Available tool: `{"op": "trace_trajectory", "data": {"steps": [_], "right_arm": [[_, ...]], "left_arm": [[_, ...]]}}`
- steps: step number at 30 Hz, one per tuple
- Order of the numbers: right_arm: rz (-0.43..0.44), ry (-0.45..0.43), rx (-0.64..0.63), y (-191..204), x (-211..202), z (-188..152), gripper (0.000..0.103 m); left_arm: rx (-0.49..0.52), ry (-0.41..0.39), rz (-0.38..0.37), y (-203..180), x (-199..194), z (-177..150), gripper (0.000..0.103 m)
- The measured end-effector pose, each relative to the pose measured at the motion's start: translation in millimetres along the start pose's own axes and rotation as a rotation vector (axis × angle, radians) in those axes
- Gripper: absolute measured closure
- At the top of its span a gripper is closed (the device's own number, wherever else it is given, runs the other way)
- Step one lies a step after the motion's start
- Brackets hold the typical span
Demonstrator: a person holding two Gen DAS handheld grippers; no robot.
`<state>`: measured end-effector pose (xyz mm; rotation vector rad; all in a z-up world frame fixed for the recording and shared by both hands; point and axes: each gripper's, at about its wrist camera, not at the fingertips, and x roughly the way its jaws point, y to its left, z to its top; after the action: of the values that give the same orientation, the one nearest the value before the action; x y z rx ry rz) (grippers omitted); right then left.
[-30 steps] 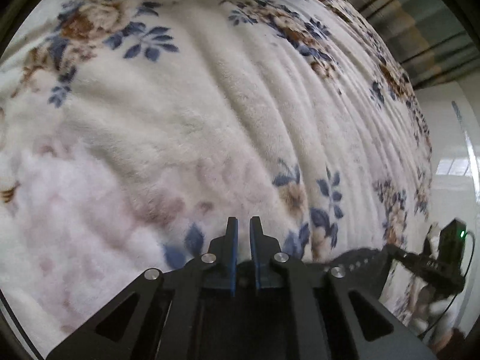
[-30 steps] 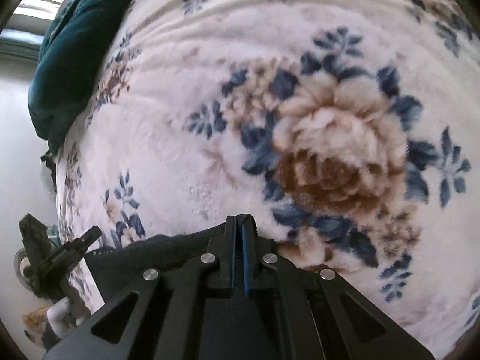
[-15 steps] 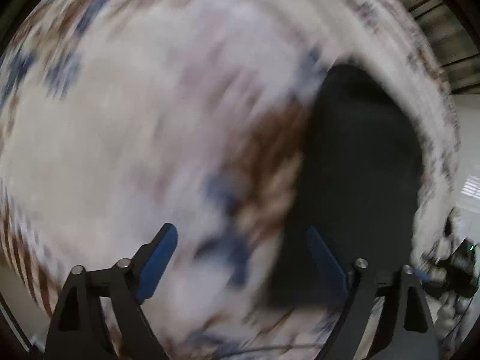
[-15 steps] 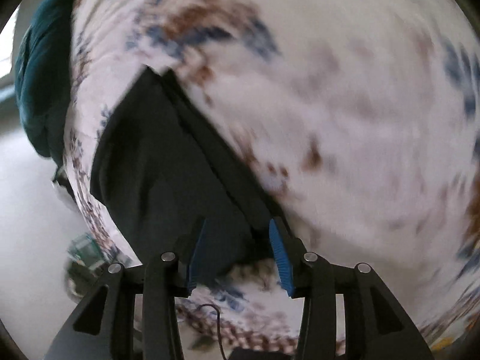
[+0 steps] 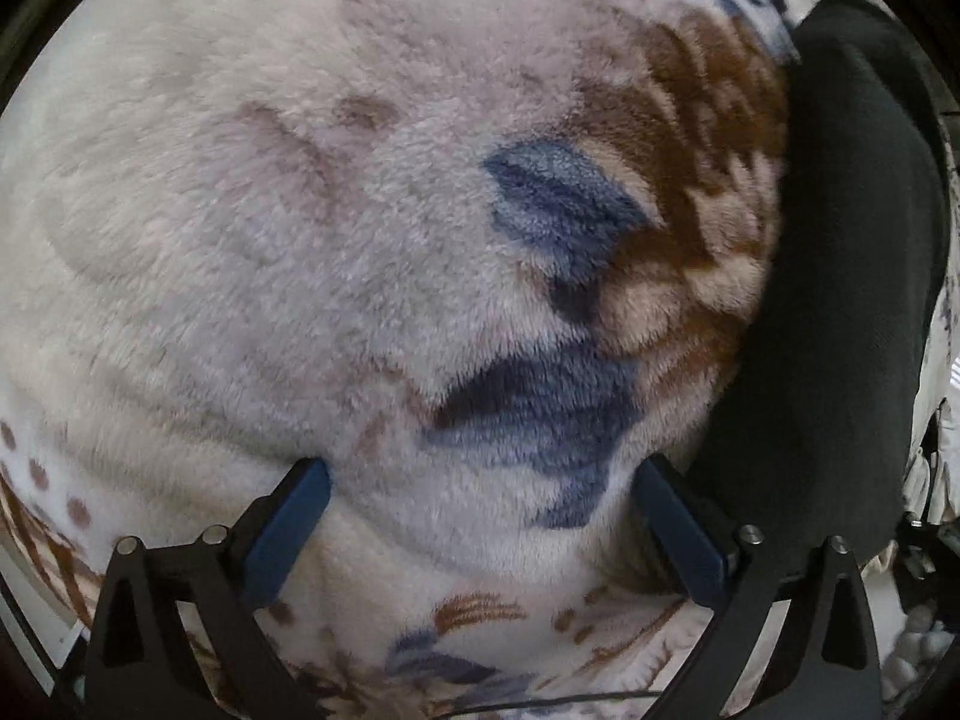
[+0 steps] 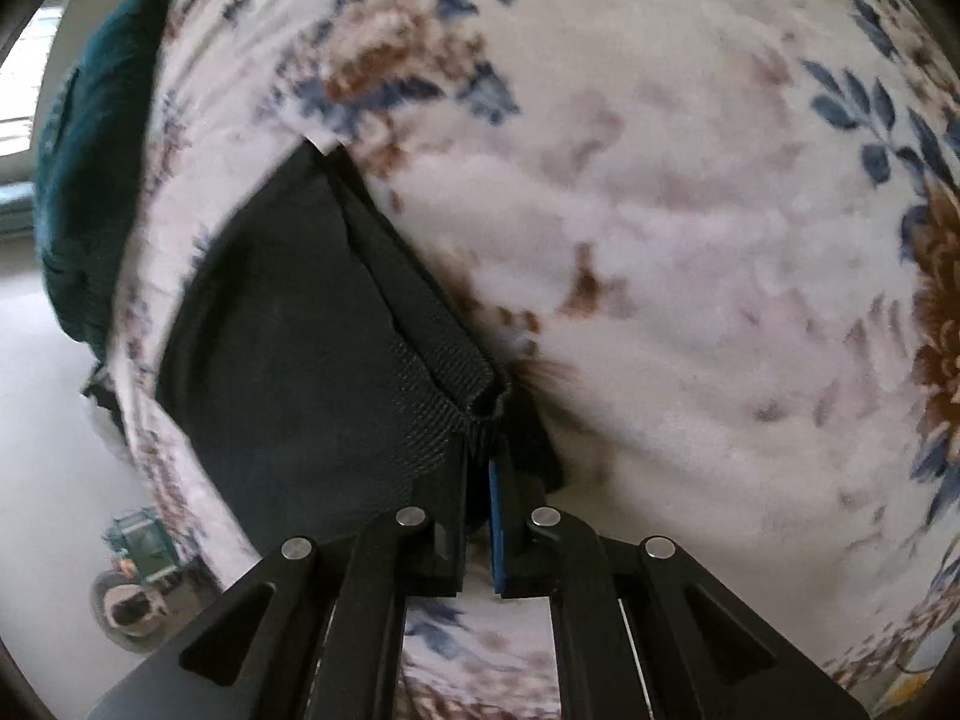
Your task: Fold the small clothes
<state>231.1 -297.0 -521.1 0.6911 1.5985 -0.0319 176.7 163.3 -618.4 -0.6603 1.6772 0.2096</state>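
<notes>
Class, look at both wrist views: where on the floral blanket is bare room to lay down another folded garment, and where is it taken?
Free: the blanket right of the black garment, and between the open left gripper fingers. Taken: where the right gripper pinches the garment.

Black garment (image 6: 288, 360) on floral blanket (image 6: 690, 300)

A home bedroom, as far as I can see from both wrist cameras.

I am looking down on a bed covered by a plush fleece blanket (image 5: 252, 228) printed with brown roses and blue leaves, its pile soft and thick. At the far end lies a dark teal pillow or cushion (image 6: 90, 168). Beside the bed I see pale, bare floor (image 6: 42, 420) with a small green toy-like object (image 6: 135, 543) standing on it, and daylight coming through a window (image 6: 36, 30) in the upper left corner.
</notes>
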Motion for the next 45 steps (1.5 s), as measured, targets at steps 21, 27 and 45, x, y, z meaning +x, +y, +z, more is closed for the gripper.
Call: {"op": "trace_trajectory", "data": {"steps": [21, 27, 45], "right_arm": [[-0.016, -0.004, -0.398, 87, 8, 104, 0.036], [-0.006, 0.0, -0.403, 120, 48, 124, 0.039], [0.163, 0.296, -0.384, 70, 85, 134, 0.041]], "left_arm": [[0.238, -0.228, -0.326, -135, -56, 156, 0.037], [0.141, -0.203, -0.346, -129, -46, 166, 0.074], [0.226, -0.037, -0.575, -73, -42, 89, 0.023]]}}
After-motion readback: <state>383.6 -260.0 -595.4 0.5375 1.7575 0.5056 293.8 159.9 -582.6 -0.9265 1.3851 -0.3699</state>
